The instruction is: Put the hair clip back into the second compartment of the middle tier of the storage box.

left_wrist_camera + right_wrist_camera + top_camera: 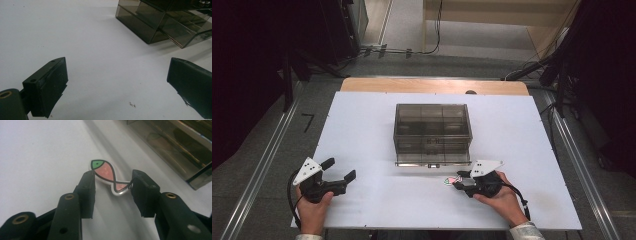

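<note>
A flat fish-shaped piece (105, 171), pink with a green head and a black outline, lies on the white table (362, 125) in front of the box; from above the fish piece (450, 180) shows as a small pink spot. My right gripper (111, 180) straddles it, one pad against the body and the other against the tail. In the high view the right gripper (457, 179) is held low at the table's near right. My left gripper (339, 169) rests at the near left, jaws wide apart; between the left gripper's (117, 75) pads there is bare table.
A smoky transparent box (432, 131) with compartments stands mid-table, its front drawer pulled slightly out. The box (162, 22) lies ahead and to the right of the left gripper, and the box's (175, 147) edge runs close beside the fish. Table edges and floor rails surround.
</note>
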{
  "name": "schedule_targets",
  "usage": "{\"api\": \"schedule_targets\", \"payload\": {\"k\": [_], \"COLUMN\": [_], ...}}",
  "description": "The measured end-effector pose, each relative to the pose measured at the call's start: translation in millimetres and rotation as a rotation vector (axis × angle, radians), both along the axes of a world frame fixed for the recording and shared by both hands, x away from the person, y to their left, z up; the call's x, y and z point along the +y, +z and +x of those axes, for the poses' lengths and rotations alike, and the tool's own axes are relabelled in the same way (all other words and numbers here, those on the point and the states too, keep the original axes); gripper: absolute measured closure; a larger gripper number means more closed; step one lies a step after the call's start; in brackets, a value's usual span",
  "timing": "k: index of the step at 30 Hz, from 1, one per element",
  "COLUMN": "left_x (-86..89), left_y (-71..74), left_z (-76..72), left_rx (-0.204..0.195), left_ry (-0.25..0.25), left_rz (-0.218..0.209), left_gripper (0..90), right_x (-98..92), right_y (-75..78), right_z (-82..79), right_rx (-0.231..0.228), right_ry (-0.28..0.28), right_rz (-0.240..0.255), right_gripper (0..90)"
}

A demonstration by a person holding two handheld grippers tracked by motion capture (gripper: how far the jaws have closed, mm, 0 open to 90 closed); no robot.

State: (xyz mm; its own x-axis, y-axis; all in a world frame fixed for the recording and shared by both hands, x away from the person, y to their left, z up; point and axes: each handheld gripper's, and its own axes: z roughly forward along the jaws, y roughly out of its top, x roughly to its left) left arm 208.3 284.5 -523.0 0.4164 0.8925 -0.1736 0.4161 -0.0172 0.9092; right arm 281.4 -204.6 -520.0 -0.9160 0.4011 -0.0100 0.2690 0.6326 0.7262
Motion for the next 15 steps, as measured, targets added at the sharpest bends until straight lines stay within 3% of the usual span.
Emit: {"api": "schedule_targets", "payload": {"k": [8, 15], "left_x": [0.0, -0.1], "left_y": [0.0, 0.0], "left_z": [0.1, 0.0], "left_rx": [-0.001, -0.001], "left_ry": [-0.001, -0.002], "left_rz": [0.000, 0.000], "left_gripper": [3.8, 3.8], "right_x": [-3.2, -4.6], "right_y": [0.5, 0.2], "right_z": [-2.9, -4.0], "right_rx": [-0.007, -0.005], "right_ry": [0.013, 0.014], "right_rz": [-0.005, -0.001], "right_gripper": [67.6, 69.3]}}
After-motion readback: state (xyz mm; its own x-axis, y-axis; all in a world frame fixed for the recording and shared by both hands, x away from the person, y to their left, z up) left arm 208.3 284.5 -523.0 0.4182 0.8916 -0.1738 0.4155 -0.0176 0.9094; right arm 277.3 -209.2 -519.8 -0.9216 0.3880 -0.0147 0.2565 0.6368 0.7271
